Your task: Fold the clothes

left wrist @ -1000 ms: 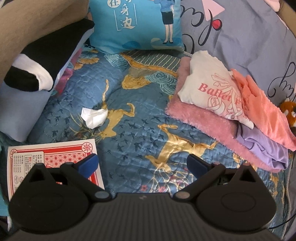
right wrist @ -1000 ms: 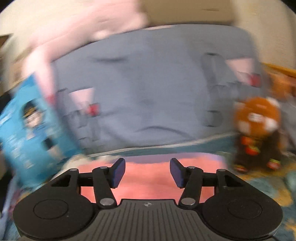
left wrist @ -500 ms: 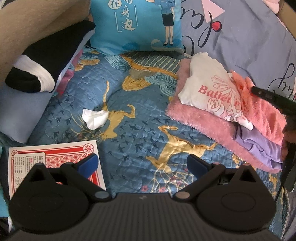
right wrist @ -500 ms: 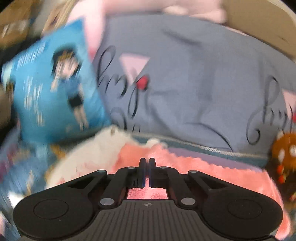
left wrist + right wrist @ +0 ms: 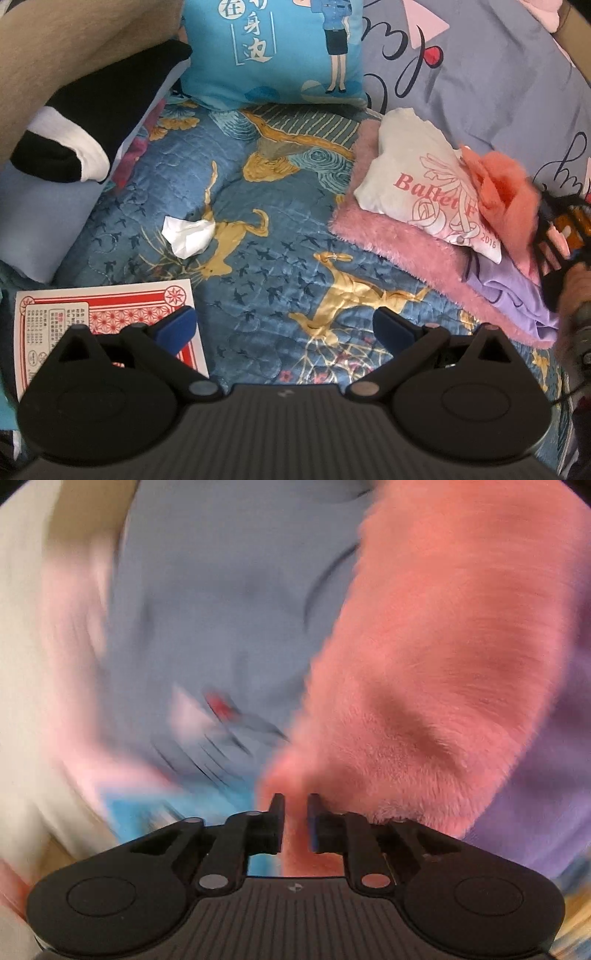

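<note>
A pile of clothes lies on the right of the bed: a white "Ballet" shirt [image 5: 413,184] on a fuzzy pink piece [image 5: 399,251], with a lilac garment [image 5: 513,291] beneath. A coral fleece garment [image 5: 506,199] is lifted off the pile. My right gripper [image 5: 295,805] is shut on a fold of that coral garment [image 5: 443,657], which hangs blurred in front of it. In the left wrist view that gripper shows at the right edge [image 5: 554,225], held by a hand. My left gripper [image 5: 284,325] hovers open over the blue quilt [image 5: 280,258], holding nothing.
A crumpled white tissue [image 5: 188,236] lies mid-quilt. A red-and-white printed card [image 5: 99,314] sits at the near left. A blue cartoon pillow [image 5: 273,51] and a grey duvet [image 5: 480,74] fill the back. Black-and-white folded clothing [image 5: 88,118] is stacked at the left.
My right gripper went from open to shut on the coral garment and is pulling it up off the pile. The left gripper has barely moved.
</note>
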The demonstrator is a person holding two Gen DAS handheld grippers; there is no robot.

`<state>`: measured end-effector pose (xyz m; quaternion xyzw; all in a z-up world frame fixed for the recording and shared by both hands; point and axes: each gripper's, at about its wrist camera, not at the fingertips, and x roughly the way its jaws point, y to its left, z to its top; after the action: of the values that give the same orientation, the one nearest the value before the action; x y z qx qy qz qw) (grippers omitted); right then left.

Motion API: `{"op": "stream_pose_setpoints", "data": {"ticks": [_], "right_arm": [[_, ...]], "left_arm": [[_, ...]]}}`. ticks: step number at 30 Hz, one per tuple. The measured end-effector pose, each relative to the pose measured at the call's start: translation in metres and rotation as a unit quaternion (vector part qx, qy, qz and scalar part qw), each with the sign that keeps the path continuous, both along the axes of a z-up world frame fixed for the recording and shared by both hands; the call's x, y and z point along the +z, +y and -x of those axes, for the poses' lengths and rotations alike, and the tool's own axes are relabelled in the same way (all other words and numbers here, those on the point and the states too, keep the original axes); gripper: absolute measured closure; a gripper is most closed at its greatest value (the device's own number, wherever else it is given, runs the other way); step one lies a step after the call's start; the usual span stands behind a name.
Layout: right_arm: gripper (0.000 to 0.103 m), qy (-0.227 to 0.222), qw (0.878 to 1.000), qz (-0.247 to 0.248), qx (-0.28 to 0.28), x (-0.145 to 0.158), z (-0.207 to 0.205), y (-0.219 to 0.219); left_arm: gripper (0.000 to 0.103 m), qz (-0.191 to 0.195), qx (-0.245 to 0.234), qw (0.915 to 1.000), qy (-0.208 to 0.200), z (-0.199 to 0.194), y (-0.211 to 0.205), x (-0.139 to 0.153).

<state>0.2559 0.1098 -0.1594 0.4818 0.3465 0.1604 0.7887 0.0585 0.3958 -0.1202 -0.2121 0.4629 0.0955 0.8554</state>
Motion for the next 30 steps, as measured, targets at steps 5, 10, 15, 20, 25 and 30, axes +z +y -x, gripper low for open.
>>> {"op": "stream_pose_setpoints", "data": {"ticks": [5,10,15,20,25,30], "right_arm": [[0.057,-0.134,0.970,0.203,0.000,0.061,0.019,0.030],[0.054,-0.173,0.943,0.281,0.047,0.082,0.001,0.055],[0.064,-0.117,0.940,0.308,0.088,0.072,-0.030,0.067],[0.096,-0.112,0.951,0.275,0.091,0.071,-0.035,0.059],[0.075,-0.107,0.960,0.242,0.094,0.070,-0.039,0.051],[0.052,-0.110,0.967,0.211,0.091,0.071,-0.041,0.041]], "left_arm": [[0.000,-0.002,0.001,1.0000,0.000,-0.001,-0.001,0.000],[0.000,-0.004,-0.003,1.0000,0.003,-0.002,-0.004,-0.001],[0.000,-0.005,0.000,1.0000,0.004,-0.002,-0.004,-0.002],[0.000,-0.005,0.007,1.0000,0.003,-0.002,-0.002,-0.001],[0.000,-0.010,0.004,0.9999,0.005,-0.003,-0.005,-0.001],[0.000,-0.017,-0.003,0.9998,0.010,-0.005,-0.009,-0.003]]}}
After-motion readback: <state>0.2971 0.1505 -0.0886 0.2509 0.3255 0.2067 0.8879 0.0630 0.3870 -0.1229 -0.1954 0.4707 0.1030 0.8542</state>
